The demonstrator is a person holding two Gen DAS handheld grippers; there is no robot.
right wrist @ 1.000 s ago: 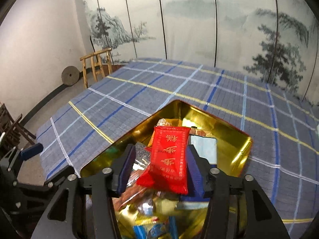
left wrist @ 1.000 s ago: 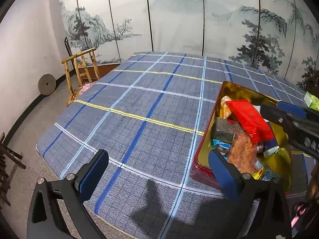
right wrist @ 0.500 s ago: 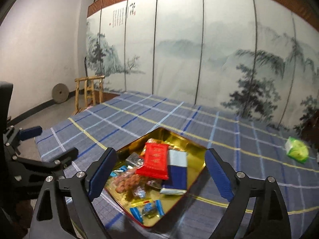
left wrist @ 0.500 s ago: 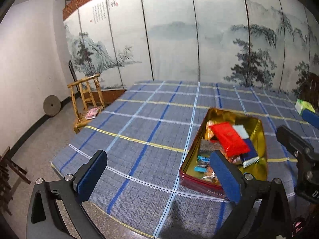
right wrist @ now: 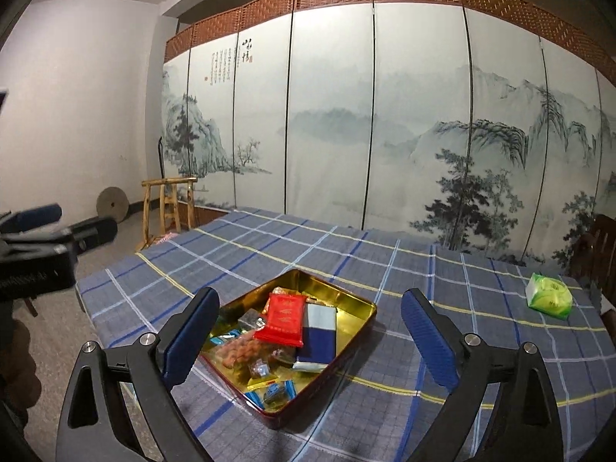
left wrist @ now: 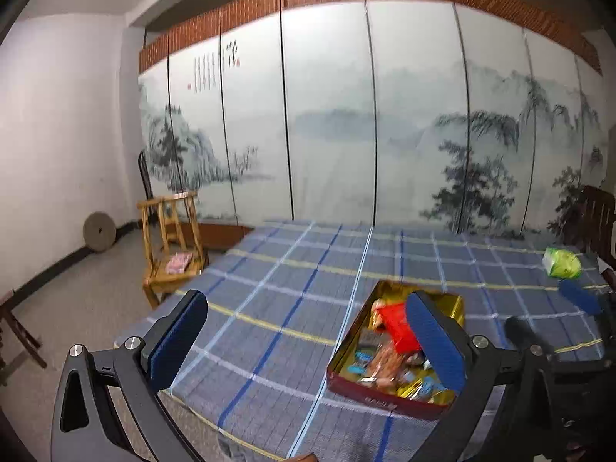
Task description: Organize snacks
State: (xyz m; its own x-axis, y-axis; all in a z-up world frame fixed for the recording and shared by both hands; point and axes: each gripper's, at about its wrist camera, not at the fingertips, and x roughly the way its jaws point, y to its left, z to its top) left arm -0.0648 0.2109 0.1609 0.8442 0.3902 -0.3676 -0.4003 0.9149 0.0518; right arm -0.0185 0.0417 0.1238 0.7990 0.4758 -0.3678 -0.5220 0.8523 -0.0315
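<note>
A red tin with a gold inside [right wrist: 362, 310] sits on the blue checked tablecloth [right wrist: 269, 246], holding a red packet [right wrist: 284, 317], a blue-and-white packet [right wrist: 317, 333] and several small wrapped snacks. The tin also shows in the left wrist view [left wrist: 454, 304], partly behind one finger. My right gripper [right wrist: 310, 340] is open and empty, held back above the tin. My left gripper [left wrist: 306, 342] is open and empty, held left of the tin above the table's near edge. A green packet [right wrist: 549, 295] lies alone at the far right of the table; it also shows in the left wrist view [left wrist: 561, 263].
A painted folding screen [right wrist: 331, 115] stands behind the table. A wooden chair [left wrist: 171, 238] and a round millstone [left wrist: 99, 231] stand on the floor at the left. A dark wooden chair [left wrist: 595, 219] is at the table's right end.
My right gripper opened and let go of the red packet, which now lies in the tin. Both grippers pulled back and up, away from the tin.
</note>
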